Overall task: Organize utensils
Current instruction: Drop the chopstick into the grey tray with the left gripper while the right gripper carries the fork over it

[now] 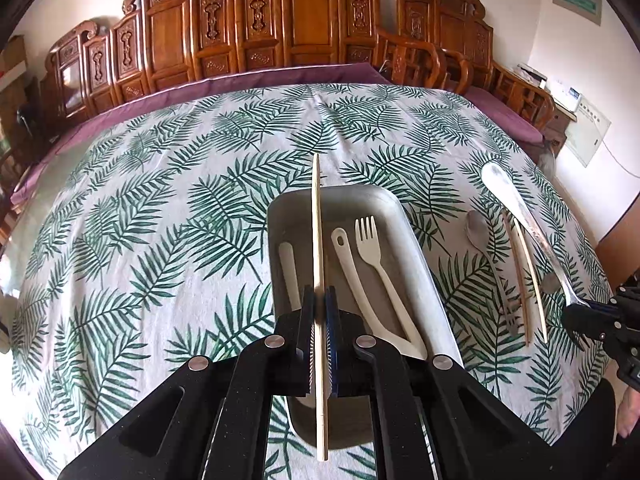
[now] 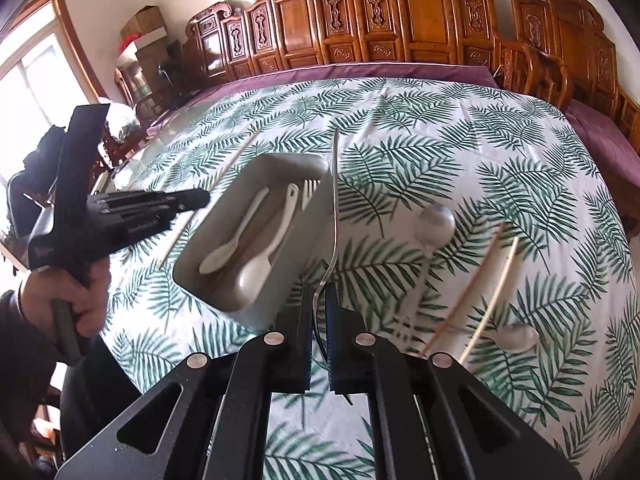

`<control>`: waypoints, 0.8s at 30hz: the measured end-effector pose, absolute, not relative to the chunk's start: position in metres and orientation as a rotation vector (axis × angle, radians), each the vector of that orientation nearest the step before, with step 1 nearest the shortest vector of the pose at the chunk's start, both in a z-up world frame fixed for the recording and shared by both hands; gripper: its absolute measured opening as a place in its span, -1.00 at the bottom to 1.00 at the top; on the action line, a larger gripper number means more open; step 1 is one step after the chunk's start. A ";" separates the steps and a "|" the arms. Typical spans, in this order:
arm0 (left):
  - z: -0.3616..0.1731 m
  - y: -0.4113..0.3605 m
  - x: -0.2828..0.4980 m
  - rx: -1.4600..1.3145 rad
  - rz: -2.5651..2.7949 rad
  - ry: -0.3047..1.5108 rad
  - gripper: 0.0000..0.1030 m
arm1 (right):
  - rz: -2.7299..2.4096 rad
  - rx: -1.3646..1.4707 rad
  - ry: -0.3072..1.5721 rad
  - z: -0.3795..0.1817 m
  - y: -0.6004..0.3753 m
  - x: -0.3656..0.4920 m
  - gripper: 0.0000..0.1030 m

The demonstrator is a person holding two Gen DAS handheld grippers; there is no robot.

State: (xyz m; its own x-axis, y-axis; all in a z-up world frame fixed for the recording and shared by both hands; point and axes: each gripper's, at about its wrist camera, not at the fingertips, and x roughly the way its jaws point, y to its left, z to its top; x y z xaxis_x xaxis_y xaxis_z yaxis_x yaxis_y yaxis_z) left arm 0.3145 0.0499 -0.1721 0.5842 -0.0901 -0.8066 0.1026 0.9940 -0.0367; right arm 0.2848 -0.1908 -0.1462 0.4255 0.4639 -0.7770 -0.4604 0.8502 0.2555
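Note:
My left gripper (image 1: 320, 300) is shut on a wooden chopstick (image 1: 318, 240) held above the grey tray (image 1: 340, 196). The tray holds a cream fork (image 1: 374, 248) and cream spoons (image 1: 348, 264). My right gripper (image 2: 320, 300) is shut on a large metal spoon (image 2: 335, 200), lifted above the cloth just right of the tray (image 2: 280, 168); it also shows in the left wrist view (image 1: 516, 204). On the cloth lie a metal spoon (image 2: 434, 220), two chopsticks (image 2: 480, 280) and another metal spoon (image 2: 518, 338). My left gripper (image 2: 196, 198) shows at the left with its chopstick (image 2: 236, 158).
The table is covered by a palm-leaf cloth (image 1: 160, 200) over a purple cloth. Carved wooden panels (image 1: 300, 20) and chairs (image 1: 420, 60) stand behind the far edge. A person's hand (image 2: 76, 292) holds the left gripper's handle.

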 end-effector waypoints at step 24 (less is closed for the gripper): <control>-0.144 0.102 0.282 -0.007 -0.101 0.855 -0.71 | 0.643 0.021 1.052 -0.166 -0.091 0.323 -0.87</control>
State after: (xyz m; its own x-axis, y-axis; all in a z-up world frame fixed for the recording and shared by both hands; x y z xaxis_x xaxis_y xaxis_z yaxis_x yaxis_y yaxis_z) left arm 0.2818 0.1016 -0.1438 0.6517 -0.0920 -0.7529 0.0863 0.9952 -0.0469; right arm 0.3227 -0.0913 -0.1657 0.3315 0.5019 -0.7989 -0.4821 0.8180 0.3138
